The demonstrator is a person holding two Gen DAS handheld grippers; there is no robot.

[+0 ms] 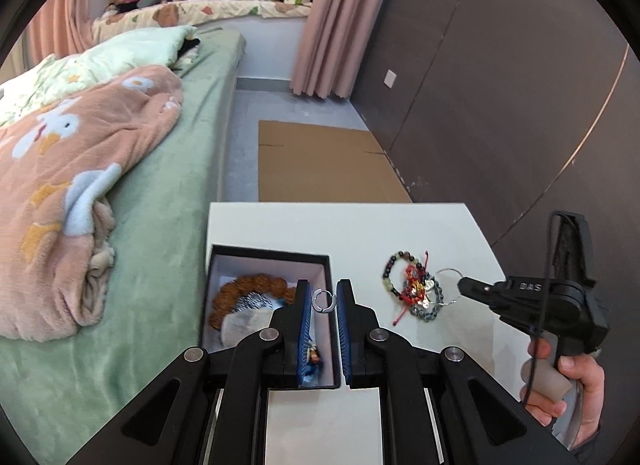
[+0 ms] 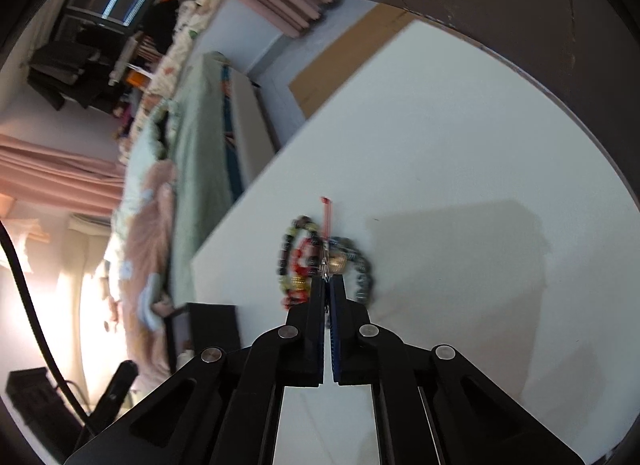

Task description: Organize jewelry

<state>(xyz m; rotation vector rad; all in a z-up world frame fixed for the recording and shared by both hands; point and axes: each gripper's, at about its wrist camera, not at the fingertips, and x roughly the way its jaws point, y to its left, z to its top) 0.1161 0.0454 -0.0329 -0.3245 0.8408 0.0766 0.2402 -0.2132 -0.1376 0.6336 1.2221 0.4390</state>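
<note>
My left gripper (image 1: 324, 288) is shut on a small silver ring (image 1: 324, 301), held between its blue pads above the right side of a black box (image 1: 272, 253) with a white inside. In the box lie a brown bead bracelet (image 1: 248, 285) and a silvery piece. On the white table (image 1: 360, 225) to the right lies a jewelry pile (image 1: 412, 289): a dark bead bracelet (image 1: 390, 269), a red knotted cord and a grey chain. My right gripper (image 1: 462, 285) (image 2: 328, 279) is shut at the pile's right edge, its tips pinching a thin silver hoop (image 1: 448, 275).
A green bed (image 1: 160, 185) with a pink blanket runs along the table's left side. Flat cardboard (image 1: 320, 161) lies on the floor beyond the table, with a dark wall panel to the right. A person's hand (image 1: 576, 381) grips the right gripper's handle.
</note>
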